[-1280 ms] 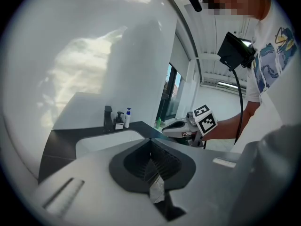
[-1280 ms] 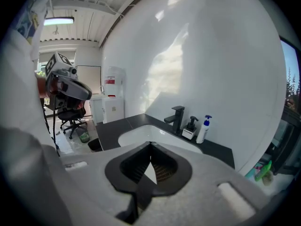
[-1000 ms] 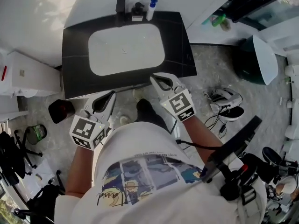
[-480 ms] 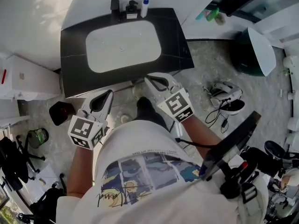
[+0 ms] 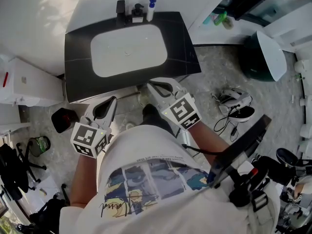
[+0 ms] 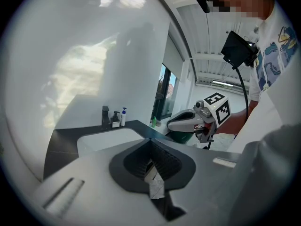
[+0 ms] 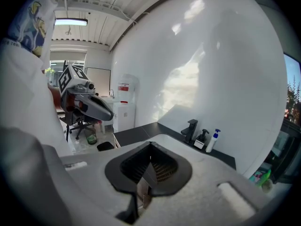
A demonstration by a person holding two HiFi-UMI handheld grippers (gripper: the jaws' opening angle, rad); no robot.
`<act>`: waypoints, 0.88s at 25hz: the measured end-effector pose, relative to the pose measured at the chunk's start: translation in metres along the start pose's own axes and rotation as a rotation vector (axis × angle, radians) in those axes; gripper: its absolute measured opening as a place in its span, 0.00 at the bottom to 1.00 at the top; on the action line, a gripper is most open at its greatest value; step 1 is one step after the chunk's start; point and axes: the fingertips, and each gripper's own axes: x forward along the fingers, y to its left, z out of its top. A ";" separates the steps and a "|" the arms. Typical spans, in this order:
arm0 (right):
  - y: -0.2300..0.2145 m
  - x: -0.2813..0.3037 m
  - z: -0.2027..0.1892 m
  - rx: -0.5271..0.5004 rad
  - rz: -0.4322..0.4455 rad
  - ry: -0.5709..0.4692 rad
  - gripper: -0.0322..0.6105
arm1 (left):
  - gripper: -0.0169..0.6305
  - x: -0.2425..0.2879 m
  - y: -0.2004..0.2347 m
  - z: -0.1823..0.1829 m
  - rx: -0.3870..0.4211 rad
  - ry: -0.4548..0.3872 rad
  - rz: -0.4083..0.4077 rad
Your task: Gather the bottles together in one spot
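Since the earlier frame, little has moved. The right gripper [image 5: 151, 84] has slid a touch leftward in the head view along the front edge of the black surface [image 5: 78, 77]. The left gripper [image 5: 114, 99] has barely shifted, and the bottles stand as before.

Jaws, left: pressed together, nothing between them (left gripper view).
Jaws, right: likewise pressed together and empty (right gripper view).

Position, head view: I see both grippers near frame centre, in front of the surface's near edge and above the speckled floor [image 5: 219, 77]. The right tip overlaps that edge in the picture; I cannot tell whether it touches. The left one sits lower and further left, clear of the edge.

Task items: upper centre of the frame, along the back edge of the surface, behind the white basin [image 5: 129, 50]. Left to right:
- black tap [image 5: 120, 6]
- dark soap dispenser [image 5: 137, 13] with a white label, just beside the tap
- white bottle [image 5: 150, 9] with a blue pump top, just beside the dispenser; contact not resolvable

A green bottle [image 5: 220, 18] is off the surface, on the white ledge [image 5: 207, 30] at upper right, well apart from the other two. Both grippers are well apart from every bottle.

Also noted: a dark green waste bin [image 5: 265, 57] with a white lid on the floor at the right of the frame.
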 end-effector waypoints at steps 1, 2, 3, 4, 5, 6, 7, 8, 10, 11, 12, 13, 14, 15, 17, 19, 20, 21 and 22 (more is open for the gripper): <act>0.001 0.000 0.001 0.002 0.002 0.001 0.05 | 0.03 0.000 -0.001 0.001 -0.006 0.003 -0.004; 0.002 0.000 0.001 0.004 0.006 0.002 0.05 | 0.03 0.000 -0.002 0.001 -0.011 0.006 -0.008; 0.002 0.001 0.002 0.006 0.009 0.003 0.05 | 0.03 -0.001 -0.002 0.002 -0.016 0.006 -0.011; 0.003 0.001 0.002 0.006 0.013 0.004 0.05 | 0.03 -0.001 -0.002 0.003 -0.023 0.002 -0.014; 0.003 0.002 0.003 0.002 0.015 0.005 0.05 | 0.03 -0.002 -0.002 0.004 -0.028 -0.004 -0.016; 0.003 0.002 0.005 -0.003 0.015 0.005 0.05 | 0.03 -0.003 -0.001 0.004 -0.030 -0.008 -0.016; 0.003 0.003 0.006 -0.007 0.016 0.004 0.05 | 0.03 -0.004 0.001 0.004 -0.029 -0.010 -0.013; 0.003 0.004 0.008 -0.011 0.016 0.003 0.05 | 0.03 -0.004 0.003 0.003 -0.028 -0.009 -0.009; 0.005 0.006 0.010 -0.015 0.020 0.000 0.05 | 0.03 -0.006 0.004 0.003 -0.030 -0.003 -0.008; 0.007 0.007 0.011 -0.016 0.023 0.000 0.05 | 0.03 -0.006 0.004 0.003 -0.031 -0.001 -0.007; 0.008 0.007 0.011 -0.016 0.026 -0.001 0.05 | 0.03 -0.007 0.005 0.002 -0.032 -0.001 -0.005; 0.009 0.008 0.012 -0.017 0.028 -0.001 0.05 | 0.03 -0.007 0.006 0.001 -0.030 -0.001 -0.003; 0.009 0.009 0.013 -0.018 0.029 -0.002 0.05 | 0.03 -0.007 0.007 0.001 -0.026 -0.001 -0.002; 0.009 0.009 0.014 -0.020 0.030 -0.003 0.05 | 0.03 -0.007 0.008 0.000 -0.023 -0.001 -0.003; 0.010 0.011 0.016 -0.023 0.031 -0.004 0.05 | 0.03 -0.007 0.007 0.000 -0.027 0.004 -0.009; 0.011 0.013 0.016 -0.027 0.032 -0.001 0.05 | 0.03 -0.008 0.007 -0.001 -0.034 0.009 -0.013; 0.012 0.013 0.016 -0.028 0.032 0.001 0.05 | 0.03 -0.008 0.008 -0.002 -0.035 0.009 -0.013; 0.012 0.014 0.016 -0.029 0.032 0.002 0.05 | 0.03 -0.008 0.008 -0.002 -0.035 0.008 -0.014; 0.012 0.015 0.016 -0.030 0.033 0.004 0.05 | 0.03 -0.008 0.009 -0.002 -0.034 0.007 -0.014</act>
